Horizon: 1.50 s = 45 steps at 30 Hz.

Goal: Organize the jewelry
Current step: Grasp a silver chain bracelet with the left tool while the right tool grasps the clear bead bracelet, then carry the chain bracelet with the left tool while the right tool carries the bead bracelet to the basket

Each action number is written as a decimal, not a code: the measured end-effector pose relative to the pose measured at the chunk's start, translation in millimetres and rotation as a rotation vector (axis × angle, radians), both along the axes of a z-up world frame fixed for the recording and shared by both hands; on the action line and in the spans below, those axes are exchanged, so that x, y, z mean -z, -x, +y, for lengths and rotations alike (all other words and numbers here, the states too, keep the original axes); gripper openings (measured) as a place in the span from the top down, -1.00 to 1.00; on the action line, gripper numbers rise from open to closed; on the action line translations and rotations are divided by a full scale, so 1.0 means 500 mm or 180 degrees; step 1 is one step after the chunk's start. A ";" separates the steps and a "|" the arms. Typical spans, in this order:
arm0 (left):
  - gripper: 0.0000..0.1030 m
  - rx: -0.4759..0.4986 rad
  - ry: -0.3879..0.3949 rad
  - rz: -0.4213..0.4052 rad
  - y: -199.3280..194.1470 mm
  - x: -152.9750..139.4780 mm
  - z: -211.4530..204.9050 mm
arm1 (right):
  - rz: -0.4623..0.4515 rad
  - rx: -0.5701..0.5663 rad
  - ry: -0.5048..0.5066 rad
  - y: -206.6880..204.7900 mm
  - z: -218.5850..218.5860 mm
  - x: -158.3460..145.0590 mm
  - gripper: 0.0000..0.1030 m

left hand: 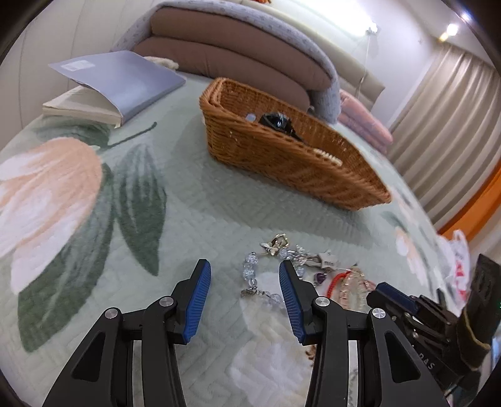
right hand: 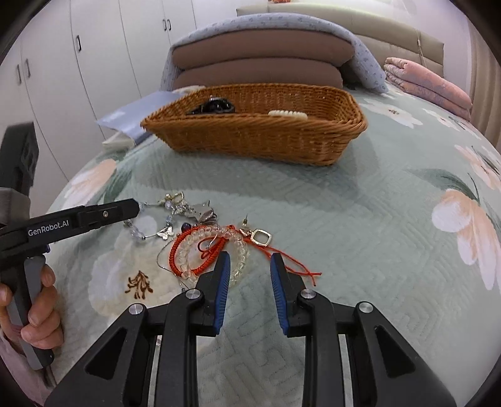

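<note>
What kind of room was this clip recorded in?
Most likely a bedroom: the jewelry pile and wicker basket sit on a quilted floral bedspread, stacked brown pillows lie against a padded headboard, and white wardrobe doors line the wall.

Both grippers hover low and side by side, the left gripper [left hand: 245, 275] with its blue-padded jaws spread wide, the right gripper [right hand: 250, 266] likewise parted, and a bare hand [right hand: 29, 316] clasps the left handle.
</note>
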State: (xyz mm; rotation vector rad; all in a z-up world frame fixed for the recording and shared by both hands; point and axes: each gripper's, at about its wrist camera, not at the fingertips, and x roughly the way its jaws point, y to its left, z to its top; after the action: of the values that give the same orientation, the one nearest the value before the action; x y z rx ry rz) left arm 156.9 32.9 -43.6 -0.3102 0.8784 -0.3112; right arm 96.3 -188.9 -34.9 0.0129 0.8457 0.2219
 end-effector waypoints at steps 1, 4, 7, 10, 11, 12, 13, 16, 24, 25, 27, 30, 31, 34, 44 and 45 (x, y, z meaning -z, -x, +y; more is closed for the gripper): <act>0.09 0.0003 -0.0060 -0.0020 -0.001 -0.001 -0.007 | 0.0036 -0.0004 0.0010 -0.004 0.001 0.003 0.41; 0.10 0.0019 -0.0302 -0.0046 -0.004 -0.001 -0.032 | 0.0116 -0.0026 0.0017 -0.015 0.004 0.012 0.41; 0.11 0.0022 -0.0591 -0.0090 -0.003 0.000 -0.058 | 0.0151 -0.0044 0.0064 -0.023 0.011 0.016 0.41; 0.12 0.0028 -0.0882 -0.0148 0.003 0.002 -0.083 | 0.0131 -0.0051 0.0181 -0.026 0.024 0.017 0.41; 0.22 0.0053 -0.0962 -0.0172 0.006 0.002 -0.091 | 0.0115 -0.0051 0.0211 -0.024 0.027 0.017 0.45; 0.30 0.0094 -0.0999 -0.0202 0.011 0.001 -0.097 | 0.0100 -0.0058 0.0215 -0.023 0.029 0.017 0.55; 0.44 0.0119 -0.1018 -0.0219 0.013 0.000 -0.099 | 0.0100 -0.0069 0.0202 -0.022 0.028 0.018 0.72; 0.82 0.0186 -0.1073 -0.0270 0.019 0.000 -0.108 | 0.0112 -0.0063 0.0114 -0.020 0.020 0.018 0.75; 0.83 0.0376 -0.0955 -0.0489 0.068 -0.024 -0.110 | 0.0144 -0.0064 0.0059 0.001 0.002 0.011 0.76; 0.83 0.0364 -0.0932 -0.0485 0.070 -0.025 -0.105 | 0.0127 -0.0055 0.0084 0.006 0.003 0.009 0.76; 0.83 0.0318 -0.0798 -0.0477 0.077 -0.032 -0.084 | 0.0028 -0.0011 0.0191 0.026 -0.002 0.001 0.76; 0.83 0.0375 -0.0347 -0.0533 0.088 -0.054 -0.045 | -0.0183 -0.0016 0.0248 0.057 -0.009 -0.018 0.76; 0.83 0.0422 -0.0156 -0.0583 0.094 -0.064 -0.030 | -0.0260 -0.0019 0.0265 0.068 -0.012 -0.024 0.76; 0.83 0.0499 0.0206 -0.0741 0.111 -0.090 0.001 | -0.0431 -0.0001 0.0298 0.095 -0.023 -0.039 0.76; 0.83 0.0613 0.0435 -0.0839 0.125 -0.106 0.007 | -0.0653 0.0202 0.0097 0.111 -0.065 -0.067 0.76; 0.83 0.0628 0.0434 -0.0844 0.127 -0.106 0.003 | -0.0652 0.0205 0.0094 0.110 -0.065 -0.066 0.76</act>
State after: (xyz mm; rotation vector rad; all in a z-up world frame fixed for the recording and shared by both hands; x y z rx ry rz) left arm 93.5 34.3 9.4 -0.3009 0.6278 -0.5834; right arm 41.4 -221.2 -1.6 -0.0100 0.6434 0.1472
